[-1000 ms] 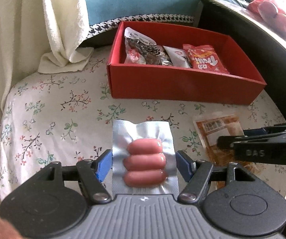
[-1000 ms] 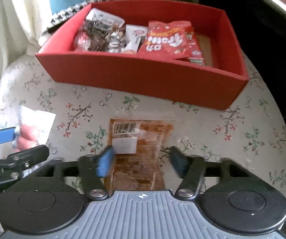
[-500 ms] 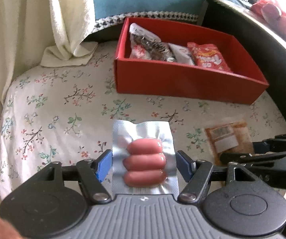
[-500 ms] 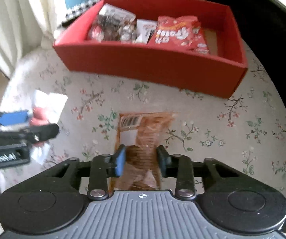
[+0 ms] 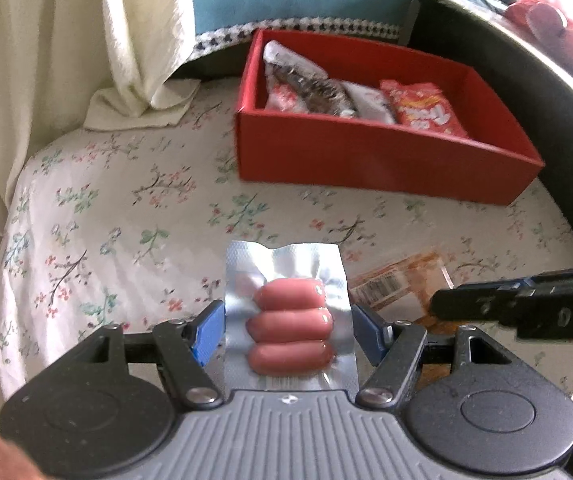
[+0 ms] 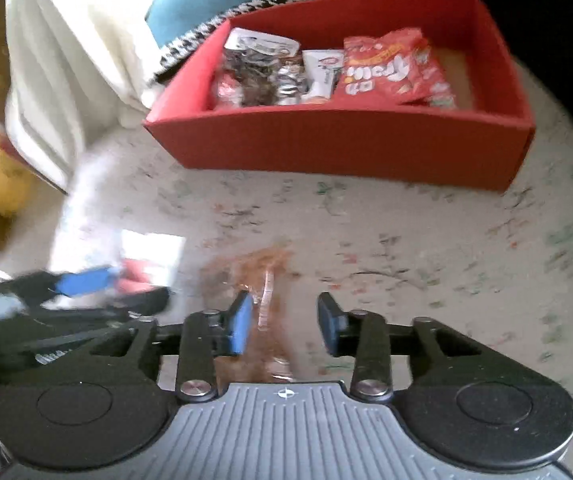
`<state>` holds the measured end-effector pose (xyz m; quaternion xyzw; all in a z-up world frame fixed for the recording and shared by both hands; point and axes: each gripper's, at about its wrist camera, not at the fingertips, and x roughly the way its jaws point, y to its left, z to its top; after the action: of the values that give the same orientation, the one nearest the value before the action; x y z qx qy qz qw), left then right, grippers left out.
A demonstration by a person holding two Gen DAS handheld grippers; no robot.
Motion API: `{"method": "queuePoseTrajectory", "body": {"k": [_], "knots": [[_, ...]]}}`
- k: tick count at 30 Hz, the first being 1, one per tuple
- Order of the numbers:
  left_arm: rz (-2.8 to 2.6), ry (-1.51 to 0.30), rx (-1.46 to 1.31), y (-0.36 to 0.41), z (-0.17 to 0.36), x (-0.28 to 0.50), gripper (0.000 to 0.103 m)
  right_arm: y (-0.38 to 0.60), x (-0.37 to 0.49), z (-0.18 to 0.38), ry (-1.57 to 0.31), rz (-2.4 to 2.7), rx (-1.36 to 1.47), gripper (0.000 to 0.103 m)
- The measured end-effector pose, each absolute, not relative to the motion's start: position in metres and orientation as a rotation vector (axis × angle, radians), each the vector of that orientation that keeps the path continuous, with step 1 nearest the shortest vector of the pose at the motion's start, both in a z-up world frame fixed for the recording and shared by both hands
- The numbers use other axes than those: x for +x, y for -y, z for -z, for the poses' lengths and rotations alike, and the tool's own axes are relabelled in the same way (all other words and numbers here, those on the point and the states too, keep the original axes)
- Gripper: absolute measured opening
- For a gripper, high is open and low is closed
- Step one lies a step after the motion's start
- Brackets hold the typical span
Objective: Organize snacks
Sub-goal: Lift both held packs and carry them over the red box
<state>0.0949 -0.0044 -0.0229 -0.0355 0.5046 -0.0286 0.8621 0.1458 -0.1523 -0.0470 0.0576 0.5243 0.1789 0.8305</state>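
Just widened again after a tight pinch half a second back: right tool (image 6: 286,326), with the brown snack packet (image 6: 262,276) lying blurred between the jaws. Seems brushed by the pad on the view's left and clear of the other pad, so released rather than gripped. Cannot tell whether raised off the floral-clothed desk (image 5: 106,208) or flat on it. Against the earlier frames, red box seen further right in the left wrist view; no change in the left tool's spread.

Nearest on the other side: left tool (image 5: 288,332), clenched on the foil sausage pack (image 5: 288,316), a pad against each long edge, three pink sausages face up between. Apparently carried just above the desk, well short of the box.

Further off, past a bare stretch of cloth: red box (image 6: 338,144). Already inside: a dark bag of wrapped sweets (image 6: 254,76) at the left end, a white packet (image 6: 322,72) in the middle, a red snack bag (image 6: 390,68) beside it, and bare floor showing at the right end.

Judged about halfway: three packs in, two still out. Left to do: regrip the brown packet, bring both packs across, set down in the box.
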Motion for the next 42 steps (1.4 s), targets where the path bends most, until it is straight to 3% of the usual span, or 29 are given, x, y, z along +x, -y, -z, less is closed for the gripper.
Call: {"method": "queuePoseTrajectory", "body": {"k": [3,5,7,10,14,18,21,24,26,27,29,30,42], "knots": [[0.049,-1.07,-0.082,-0.005,0.027,0.092,0.061,0.139,0.127,0.044,-1.094,-0.374,-0.005,0.069],[0.035,-1.074,-0.092,-0.01,0.028,0.09,0.061,0.127,0.105,0.04,-1.063,-0.401,-0.15,0.089],[0.031,-1.068,-0.109,-0.014,0.026,0.088,0.061,0.116,0.086,0.038,-1.028,-0.454,-0.301,0.09],[0.046,-1.045,-0.124,-0.019,0.019,0.084,0.061,0.108,0.086,0.036,-1.048,-0.517,-0.418,0.101],[0.05,-1.042,-0.138,-0.025,0.018,0.08,0.061,0.107,0.106,0.039,-1.094,-0.453,-0.248,0.101],[0.031,-1.045,-0.166,-0.035,0.019,0.08,0.061,0.091,0.086,0.059,-1.088,-0.427,-0.303,0.101],[0.037,-1.041,-0.184,-0.041,0.018,0.078,0.061,0.085,0.09,0.078,-1.092,-0.382,-0.357,0.094],[0.048,-1.04,-0.19,-0.043,0.018,0.074,0.061,0.086,0.105,0.086,-1.11,-0.357,-0.276,0.093],[0.049,-1.037,-0.189,-0.043,0.017,0.074,0.061,0.083,0.103,0.08,-1.132,-0.384,-0.295,0.07],[0.046,-1.035,-0.192,-0.044,0.017,0.073,0.061,0.082,0.1,0.075,-1.144,-0.407,-0.298,0.066],[0.044,-1.031,-0.205,-0.047,0.015,0.074,0.061,0.093,0.1,0.067,-1.202,-0.447,-0.186,0.046],[0.045,-1.026,-0.21,-0.048,0.013,0.073,0.061,0.099,0.099,0.063,-1.203,-0.434,-0.147,0.042],[0.049,-1.008,-0.203,-0.043,0.007,0.073,0.061,0.082,0.081,0.035,-1.08,-0.518,-0.103,0.035]]}}
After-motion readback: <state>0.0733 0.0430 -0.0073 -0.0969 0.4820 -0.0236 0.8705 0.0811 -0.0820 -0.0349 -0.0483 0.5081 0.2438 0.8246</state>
